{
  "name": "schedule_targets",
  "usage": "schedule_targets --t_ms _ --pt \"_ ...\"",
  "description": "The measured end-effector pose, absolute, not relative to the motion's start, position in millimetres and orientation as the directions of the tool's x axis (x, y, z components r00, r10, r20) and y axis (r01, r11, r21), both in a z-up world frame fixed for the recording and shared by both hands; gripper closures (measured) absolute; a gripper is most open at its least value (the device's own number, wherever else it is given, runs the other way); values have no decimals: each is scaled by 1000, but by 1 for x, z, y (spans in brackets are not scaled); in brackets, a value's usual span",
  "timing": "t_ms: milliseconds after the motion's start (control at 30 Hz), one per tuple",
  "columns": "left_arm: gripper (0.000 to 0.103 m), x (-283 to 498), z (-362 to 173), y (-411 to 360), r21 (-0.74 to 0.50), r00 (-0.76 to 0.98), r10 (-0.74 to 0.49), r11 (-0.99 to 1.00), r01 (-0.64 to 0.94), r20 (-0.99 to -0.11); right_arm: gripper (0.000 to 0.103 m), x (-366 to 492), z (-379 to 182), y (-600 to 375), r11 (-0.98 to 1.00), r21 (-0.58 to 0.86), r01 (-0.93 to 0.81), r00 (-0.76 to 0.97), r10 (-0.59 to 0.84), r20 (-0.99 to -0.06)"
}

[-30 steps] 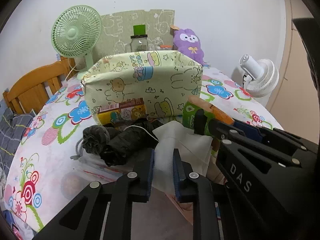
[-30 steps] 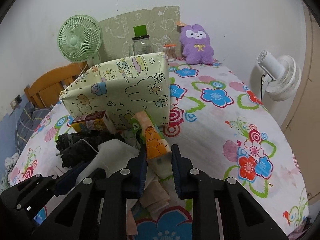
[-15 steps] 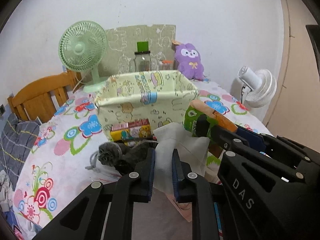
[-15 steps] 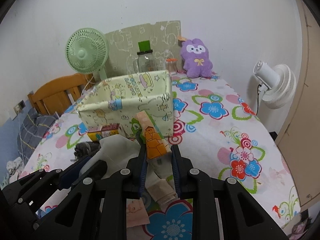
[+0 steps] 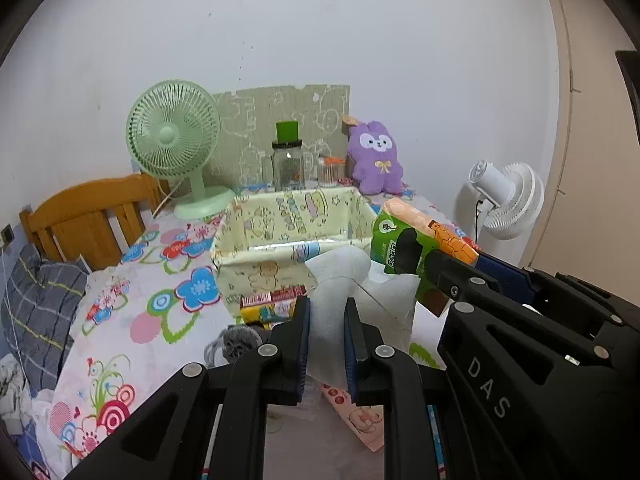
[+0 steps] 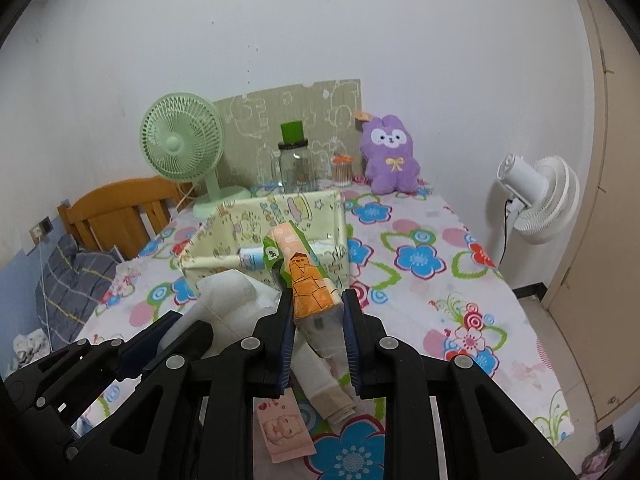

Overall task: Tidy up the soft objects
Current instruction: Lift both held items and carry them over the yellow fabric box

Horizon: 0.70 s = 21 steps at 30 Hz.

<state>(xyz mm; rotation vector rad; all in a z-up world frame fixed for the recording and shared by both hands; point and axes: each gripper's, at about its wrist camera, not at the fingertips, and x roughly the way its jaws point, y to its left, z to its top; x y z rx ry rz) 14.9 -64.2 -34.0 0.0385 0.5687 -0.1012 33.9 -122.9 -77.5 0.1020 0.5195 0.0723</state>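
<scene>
- left gripper [image 5: 327, 334]: jaws pinched on a white foam sheet [image 5: 340, 280]; sheet stands up between the pads, flopping over at the top, clear of the table.
- right gripper [image 6: 316, 320]: jaws clamped on an orange-green tissue pack [image 6: 300, 272], held tilted, top end pointing toward the storage bin [image 6: 340, 220].
- storage bin: pale yellow cartoon print, open top, sitting on the floral tablecloth [image 6: 420, 280] just beyond both held items.
- Below the left gripper: grey knit item [image 5: 240, 340] on the table, small printed box [image 5: 272, 304] touching the bin's front wall.
- Under the right gripper: a beige rolled piece [image 6: 328, 392] and a pink card [image 6: 284, 432]; probably fabric and packaging, too hidden to tell.
- Back edge: green fan [image 6: 182, 148], glass jar [image 6: 296, 164], purple plush [image 6: 390, 156].
</scene>
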Motion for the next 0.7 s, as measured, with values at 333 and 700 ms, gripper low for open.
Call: schedule_targets --t_ms 333,700 --pt "90 13 -12 -59 12 860 -81 995 101 -503 77 30 -54 -118 994 104 -44 884 87 -459" --pt "90 25 -3 -52 14 869 -72 996 91 -490 77 41 -43 -112 993 102 -55 888 96 -451"
